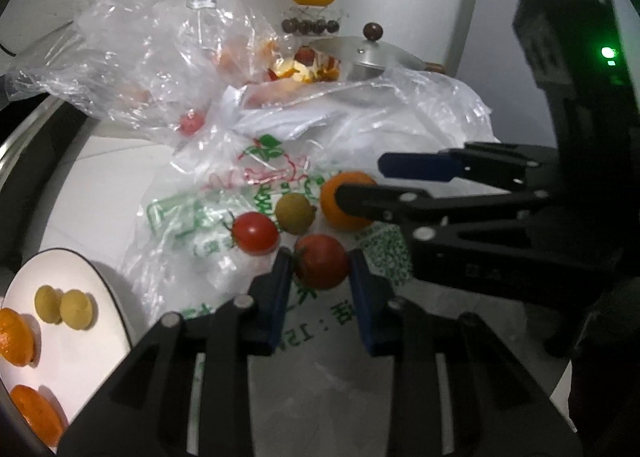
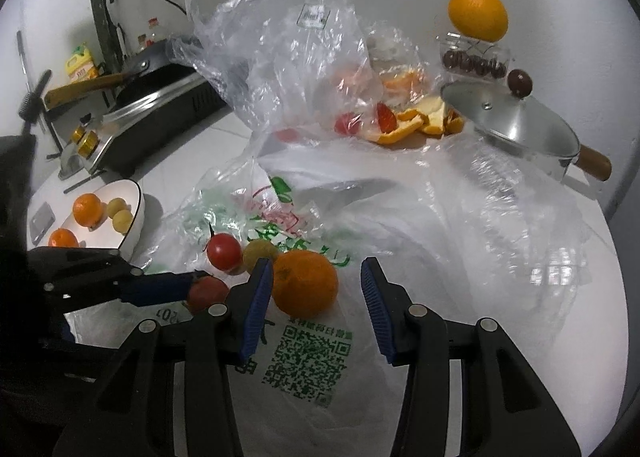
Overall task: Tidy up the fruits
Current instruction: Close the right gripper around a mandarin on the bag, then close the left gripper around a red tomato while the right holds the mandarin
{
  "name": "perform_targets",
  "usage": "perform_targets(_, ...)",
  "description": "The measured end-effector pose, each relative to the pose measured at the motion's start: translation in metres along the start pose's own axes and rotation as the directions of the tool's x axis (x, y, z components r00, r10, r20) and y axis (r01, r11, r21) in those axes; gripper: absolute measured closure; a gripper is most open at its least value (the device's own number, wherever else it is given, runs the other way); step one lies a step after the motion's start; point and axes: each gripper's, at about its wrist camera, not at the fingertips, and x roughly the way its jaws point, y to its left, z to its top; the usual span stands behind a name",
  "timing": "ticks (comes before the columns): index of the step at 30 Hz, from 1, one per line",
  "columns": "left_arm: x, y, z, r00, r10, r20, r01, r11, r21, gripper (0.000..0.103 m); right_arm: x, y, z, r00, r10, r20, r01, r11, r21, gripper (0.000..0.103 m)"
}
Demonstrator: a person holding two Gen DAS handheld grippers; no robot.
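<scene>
My left gripper (image 1: 320, 269) is shut on a red tomato (image 1: 322, 261), its blue pads pressing both sides; in the right wrist view that tomato (image 2: 208, 293) shows behind one blue finger. A small orange (image 2: 304, 283) lies between the pads of my right gripper (image 2: 316, 289). The left pad is against the orange and the right pad stands clear, so the gripper is open. A second red tomato (image 2: 224, 251) and a yellow-green fruit (image 2: 259, 251) lie just behind it. All rest on a printed plastic bag (image 2: 312, 357). A white bowl (image 2: 138, 197) at the left holds two oranges and two yellow fruits.
A clear plastic bag (image 2: 280, 37) with red fruit stands behind, next to orange peel (image 2: 416, 121). A steel pot with a lid (image 2: 520, 125) and a wooden handle sits at the back right. Behind it an orange (image 2: 478, 15) tops a clear box. A stove with a pan (image 2: 160, 97) is at the left.
</scene>
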Motion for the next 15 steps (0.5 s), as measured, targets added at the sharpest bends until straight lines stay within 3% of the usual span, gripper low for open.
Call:
perform_targets(10, -0.018, 0.010, -0.004, 0.999, 0.001, 0.037, -0.001, 1.000, -0.014, 0.073, 0.022, 0.008, -0.002, 0.996, -0.035, -0.085, 0.034, 0.999, -0.013, 0.054)
perform_targets(12, -0.021, 0.011, -0.005, 0.999, -0.002, 0.042, 0.003, 1.000, -0.016, 0.073, 0.021, 0.009, -0.002, 0.996, -0.044, -0.081, 0.042, 0.999, -0.021, 0.060)
perform_targets(15, -0.027, 0.012, -0.007, 0.999, -0.005, 0.053, 0.006, 1.000, -0.017, 0.073, 0.019, 0.013, -0.001, 0.995, -0.056, -0.077, 0.054, 0.998, -0.027, 0.060)
